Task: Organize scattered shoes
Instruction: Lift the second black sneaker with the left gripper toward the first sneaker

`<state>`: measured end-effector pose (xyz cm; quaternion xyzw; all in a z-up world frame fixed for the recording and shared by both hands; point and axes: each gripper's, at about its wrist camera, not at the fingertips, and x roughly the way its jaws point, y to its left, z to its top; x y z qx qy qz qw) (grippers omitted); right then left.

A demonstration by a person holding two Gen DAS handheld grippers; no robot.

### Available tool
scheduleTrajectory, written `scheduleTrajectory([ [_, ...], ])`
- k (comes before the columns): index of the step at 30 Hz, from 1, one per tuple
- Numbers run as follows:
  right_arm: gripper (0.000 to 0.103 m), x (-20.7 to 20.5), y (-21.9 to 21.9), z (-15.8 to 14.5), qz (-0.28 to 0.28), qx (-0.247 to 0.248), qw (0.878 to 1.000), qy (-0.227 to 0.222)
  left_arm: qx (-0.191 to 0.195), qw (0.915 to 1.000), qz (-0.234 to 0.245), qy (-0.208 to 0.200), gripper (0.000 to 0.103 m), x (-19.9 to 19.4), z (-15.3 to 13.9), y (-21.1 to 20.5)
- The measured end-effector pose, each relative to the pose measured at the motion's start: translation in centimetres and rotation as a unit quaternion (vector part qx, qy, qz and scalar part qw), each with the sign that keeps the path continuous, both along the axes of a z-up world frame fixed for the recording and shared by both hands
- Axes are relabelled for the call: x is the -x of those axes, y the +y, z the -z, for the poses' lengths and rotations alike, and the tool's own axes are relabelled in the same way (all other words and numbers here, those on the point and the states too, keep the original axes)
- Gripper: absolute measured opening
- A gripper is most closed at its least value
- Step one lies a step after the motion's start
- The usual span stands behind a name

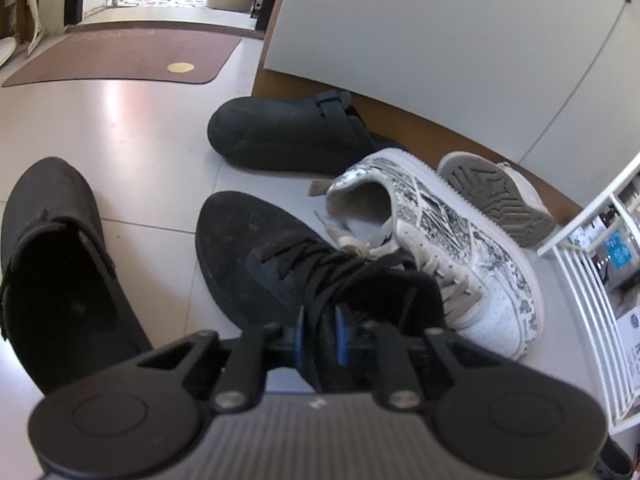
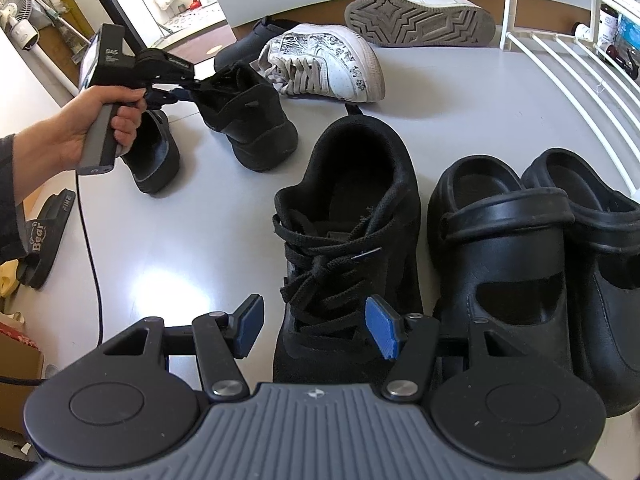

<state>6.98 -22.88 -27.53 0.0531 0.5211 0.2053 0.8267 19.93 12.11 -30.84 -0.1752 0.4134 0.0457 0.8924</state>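
So you're mid-pickup on the second black lace-up sneaker (image 2: 248,120). Your left tongs (image 1: 320,334) are pinched right down on its collar at the heel end, with black fabric squeezed between the blue pads. From the right wrist view the shoe looks tipped, heel end drawn up toward the tongs, but I can't tell whether the sole has fully left the floor (image 2: 180,248).

Your right tongs (image 2: 316,330) are about half open with nothing in them, hovering just over the toe end of its mate, the black sneaker (image 2: 348,240) that already sits in the near row. That one is parked just left of the pair of black clogs (image 2: 532,264), which sit by the white wire rack (image 2: 560,60).

My guess at the next move: lift the held sneaker clear and carry it toward the bare floor on the left of its mate, then set it down parallel, toe pointing the same way.

Still scattered farther back: the patterned white sneaker (image 1: 440,236), the white sneaker on its side (image 2: 420,20) showing its grey sole, and two black slip-ons (image 1: 280,132), one on the far side, one nearer left (image 1: 52,248).
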Motion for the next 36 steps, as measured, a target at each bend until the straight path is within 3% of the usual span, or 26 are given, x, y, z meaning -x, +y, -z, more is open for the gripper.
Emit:
scheduleTrajectory([
  [4,0.062,0.1,0.2,-0.2,-0.005,-0.004,1.000,-0.004,-0.010,0.9999,0.012,0.001,0.011,0.3,-0.2,-0.2],
  [16,0.062,0.1,0.4,-0.2,-0.007,-0.007,1.000,-0.002,0.010,0.9965,0.082,0.008,0.011,4.8,-0.2,-0.9],
  [28,0.062,0.1,0.5,-0.4,-0.008,-0.010,1.000,-0.002,0.028,0.9932,0.110,0.027,0.011,10.0,-0.7,-2.5],
  [36,0.062,0.0,0.8,-0.7,-0.009,-0.011,1.000,-0.007,0.014,0.9905,0.132,0.035,0.011,13.3,-0.9,-3.2],
])
